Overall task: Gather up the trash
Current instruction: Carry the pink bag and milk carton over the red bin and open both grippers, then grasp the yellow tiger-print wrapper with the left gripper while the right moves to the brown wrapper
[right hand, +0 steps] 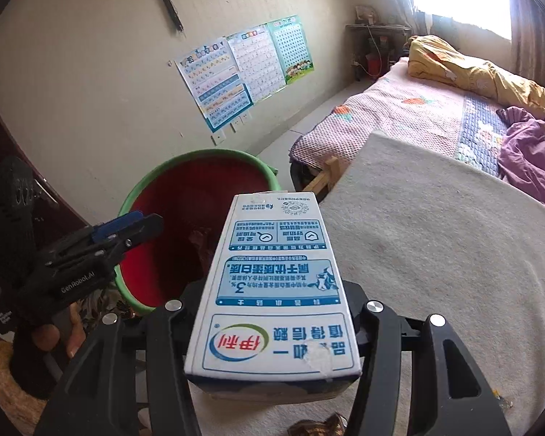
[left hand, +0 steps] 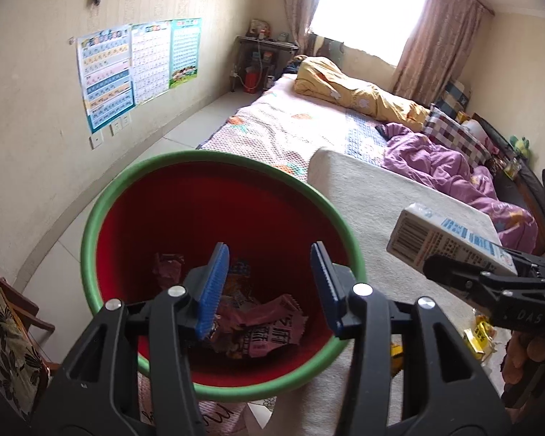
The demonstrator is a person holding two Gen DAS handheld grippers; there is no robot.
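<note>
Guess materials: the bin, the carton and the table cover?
Bin: likely moulded plastic, smooth red wall, green rim, slight sheen.
Carton: printed coated paperboard, crisp folded edges, barcode.
Table cover: looks like felt or fleece cloth, matte, fuzzy, off-white.

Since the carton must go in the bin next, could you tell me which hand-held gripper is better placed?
Right. The right hand-held gripper already grips the milk carton beside the red bin; the left hand-held gripper hangs empty over it.

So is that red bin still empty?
No, crumpled wrappers already lie at the bottom of the red bin.
</note>
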